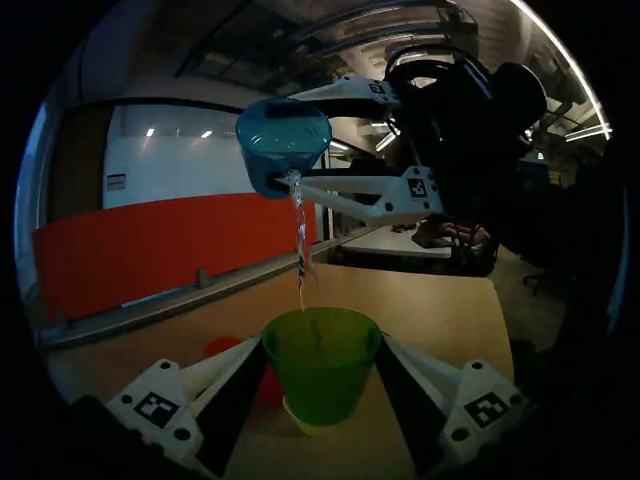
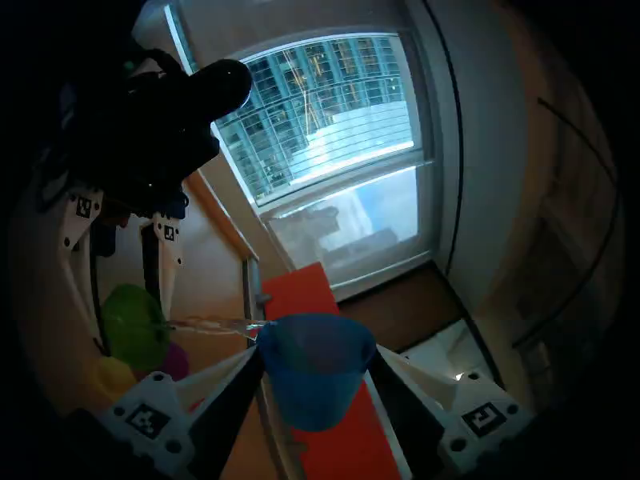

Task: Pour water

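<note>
The jaws of the left gripper [image 1: 322, 356] are closed on the green cup [image 1: 322, 368], one finger pressing each side of its wall. The jaws of the right gripper [image 2: 316, 360] likewise clamp the blue cup [image 2: 316, 368].

In the left gripper view the blue cup [image 1: 282, 152] hangs high above the green one, tipped over in the right gripper [image 1: 300, 144]. A thin, twisting thread of water [image 1: 301, 240] falls from its lip into the green cup's mouth. In the right gripper view the same stream [image 2: 212, 324] crosses from the blue rim to the green cup [image 2: 132, 324], which sits in the left gripper [image 2: 132, 320].

The green cup is over the near part of the table [image 1: 424, 304]. The far edge of the table meets a grey rail [image 1: 192, 284] under an orange panel [image 1: 160, 240]. Its right edge drops off to a dark floor, and bare tabletop lies between the cup and both edges. Air is open between the two cups.

Both cups are translucent plastic, smooth, and taper to a narrow base. The table is pale, matt wood. A red thing [image 1: 224, 346] lies just behind the green cup, and a yellow thing [image 1: 308, 420] shows beneath its base; whether they touch cannot be told. A tall window [image 2: 336, 144] glares beyond the blue cup.
</note>
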Available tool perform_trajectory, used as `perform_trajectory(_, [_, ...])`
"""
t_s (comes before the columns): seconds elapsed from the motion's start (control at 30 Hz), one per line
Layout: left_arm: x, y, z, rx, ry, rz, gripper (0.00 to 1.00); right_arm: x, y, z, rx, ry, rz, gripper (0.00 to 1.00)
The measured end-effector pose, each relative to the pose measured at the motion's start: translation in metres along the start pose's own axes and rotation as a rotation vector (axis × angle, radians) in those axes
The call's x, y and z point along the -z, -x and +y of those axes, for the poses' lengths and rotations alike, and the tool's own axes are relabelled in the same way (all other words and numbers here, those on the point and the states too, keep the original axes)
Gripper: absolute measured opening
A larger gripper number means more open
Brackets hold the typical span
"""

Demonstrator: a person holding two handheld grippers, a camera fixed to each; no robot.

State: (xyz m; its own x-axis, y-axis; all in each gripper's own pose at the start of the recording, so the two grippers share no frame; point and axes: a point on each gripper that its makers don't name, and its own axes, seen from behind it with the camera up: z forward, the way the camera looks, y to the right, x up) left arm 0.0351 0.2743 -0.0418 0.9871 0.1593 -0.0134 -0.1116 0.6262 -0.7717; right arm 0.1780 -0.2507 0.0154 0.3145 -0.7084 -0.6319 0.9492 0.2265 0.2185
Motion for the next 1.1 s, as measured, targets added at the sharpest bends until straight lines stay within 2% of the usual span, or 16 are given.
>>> perform_trajectory(1.1, [-0.002,-0.002,-0.001,0.0,0.002,0.008,0.87,-0.002,-0.011,0.019,0.165,0.036,0.017,0.91])
